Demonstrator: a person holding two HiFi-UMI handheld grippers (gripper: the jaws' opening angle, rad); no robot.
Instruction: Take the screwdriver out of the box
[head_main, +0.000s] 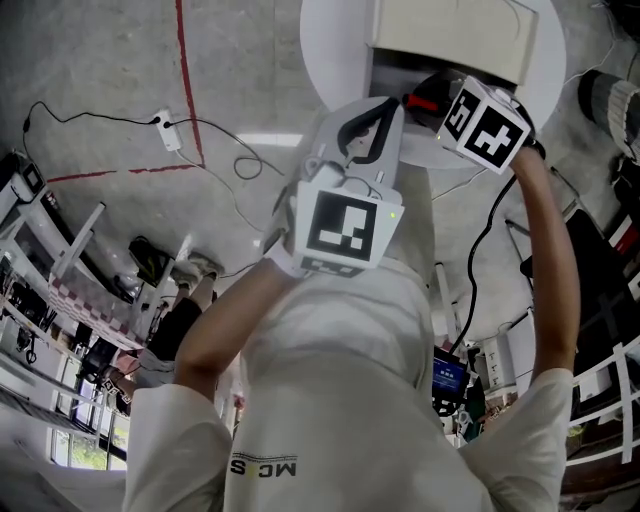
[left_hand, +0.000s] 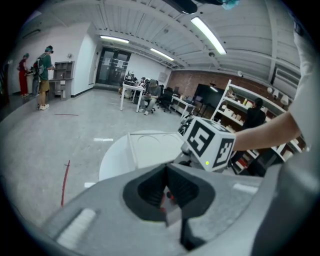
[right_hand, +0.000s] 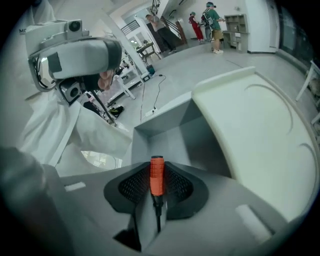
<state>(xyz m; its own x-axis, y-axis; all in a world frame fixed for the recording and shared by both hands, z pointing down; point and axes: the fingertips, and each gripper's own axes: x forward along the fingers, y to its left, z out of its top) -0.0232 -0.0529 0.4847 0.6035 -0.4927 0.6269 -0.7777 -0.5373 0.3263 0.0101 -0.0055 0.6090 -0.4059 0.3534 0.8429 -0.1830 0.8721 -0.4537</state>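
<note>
The gray floor (head_main: 120, 80) is the biggest thing in the head view, and a thin red line (head_main: 188, 80) runs across it. A round white table (head_main: 330, 40) stands on the floor. On the table sits a pale box (right_hand: 170, 135), and it is open. Its lid (right_hand: 250, 130) is flipped up and leans back on one side.

A person in a white shirt (head_main: 340, 380) reaches both arms out to the table.

The left gripper (head_main: 388, 108) is held up near the edge of the table, just beside the box. Its two jaws are pressed together and there is nothing between them.

The right gripper (right_hand: 157, 165) is right over the open box, pointing down into it. The black and white cube (head_main: 487, 125) on top of it is near the box in the head view. Its jaws squeeze the screwdriver (right_hand: 156, 177) from both sides. The dark pads press on the orange handle. The handle points away toward the inside of the box, and the thin dark shaft points back between the jaws. From these views I cannot tell if the end of the handle is still inside the box or just above it.

A small white power strip (head_main: 168, 130) lies on the floor with its black cord, well away from the table.
</note>
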